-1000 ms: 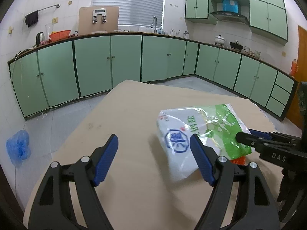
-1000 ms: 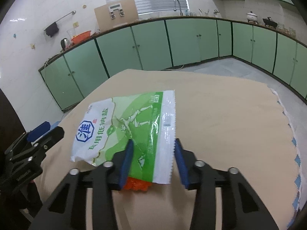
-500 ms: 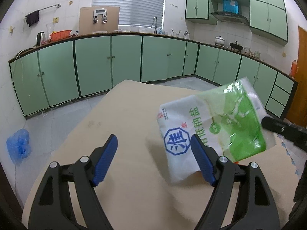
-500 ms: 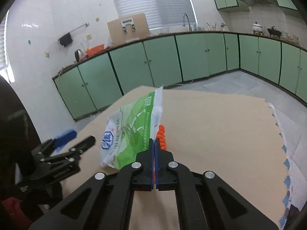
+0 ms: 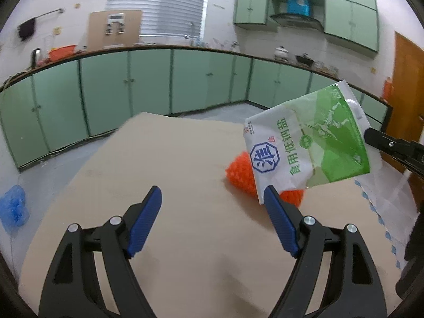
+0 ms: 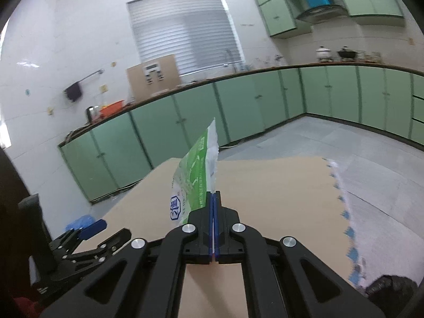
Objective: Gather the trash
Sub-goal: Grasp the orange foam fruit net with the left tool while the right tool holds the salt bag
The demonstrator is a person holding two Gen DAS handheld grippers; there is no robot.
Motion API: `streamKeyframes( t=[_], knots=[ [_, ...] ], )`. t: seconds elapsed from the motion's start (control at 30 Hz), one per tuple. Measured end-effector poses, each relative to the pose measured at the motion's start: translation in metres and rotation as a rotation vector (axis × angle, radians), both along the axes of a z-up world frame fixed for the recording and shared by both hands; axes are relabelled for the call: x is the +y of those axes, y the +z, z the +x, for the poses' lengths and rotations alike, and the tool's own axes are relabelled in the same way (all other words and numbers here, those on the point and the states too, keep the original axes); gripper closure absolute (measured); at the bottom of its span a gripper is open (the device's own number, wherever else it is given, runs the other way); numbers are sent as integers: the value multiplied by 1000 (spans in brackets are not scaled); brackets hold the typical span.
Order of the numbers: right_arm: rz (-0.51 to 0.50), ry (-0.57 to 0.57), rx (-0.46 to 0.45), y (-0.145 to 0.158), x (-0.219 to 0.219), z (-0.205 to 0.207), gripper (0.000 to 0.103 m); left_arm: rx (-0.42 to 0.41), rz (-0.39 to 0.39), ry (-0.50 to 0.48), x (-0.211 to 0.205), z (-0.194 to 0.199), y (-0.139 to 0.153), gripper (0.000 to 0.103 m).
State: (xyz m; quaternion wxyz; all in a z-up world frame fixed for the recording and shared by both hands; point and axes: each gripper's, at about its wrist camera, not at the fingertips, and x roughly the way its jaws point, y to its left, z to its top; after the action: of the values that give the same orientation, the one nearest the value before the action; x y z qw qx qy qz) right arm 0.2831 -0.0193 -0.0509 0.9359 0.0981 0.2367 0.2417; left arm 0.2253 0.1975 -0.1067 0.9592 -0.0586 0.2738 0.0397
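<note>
A white and green salt bag [image 5: 307, 148] hangs in the air above the tan table [image 5: 164, 159], pinched at its edge by my right gripper [image 6: 213, 194], which is shut on it. In the right wrist view the salt bag [image 6: 197, 180] stands edge-on above the blue pads. An orange mesh scrap [image 5: 239, 173] lies on the table below the bag, partly hidden by it. My left gripper [image 5: 212, 206] is open over the table, with nothing between its blue fingers [image 5: 144, 220]; its right fingertip sits just in front of the bag's lower corner.
Green cabinets [image 5: 127, 90] run along the walls around the table. A blue plastic bag [image 5: 12, 209] lies on the floor at the left. A white cloth with blue trim [image 6: 371, 212] covers the table's right side. A dark object [image 6: 389, 290] sits at the lower right.
My right gripper closed on the salt bag's edge and lifted it off the table, uncovering the orange mesh scrap. The left gripper shifted slightly and stayed open.
</note>
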Motion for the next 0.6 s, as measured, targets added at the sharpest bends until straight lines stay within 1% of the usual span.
streamKeyframes(
  t=[0.1,0.2,0.3,0.4,0.6],
  knots=[
    [20,-55,36,-13,-24,1,102,23,-11,-34,-15,8,-8,26],
    [25,-72,75,-27,-42,-3,102,30,-18,-51,-25,16,-12,26],
    [11,-97,83,-37,-59,-15,102,25,-19,-58,-31,22,-12,26],
    [41,-151,102,-46,-82,-28,102,25,-18,-59,-33,31,-12,26],
    [29,-237,121,-56,-110,-30,102,61,-26,-68,-39,53,-21,26]
  ],
)
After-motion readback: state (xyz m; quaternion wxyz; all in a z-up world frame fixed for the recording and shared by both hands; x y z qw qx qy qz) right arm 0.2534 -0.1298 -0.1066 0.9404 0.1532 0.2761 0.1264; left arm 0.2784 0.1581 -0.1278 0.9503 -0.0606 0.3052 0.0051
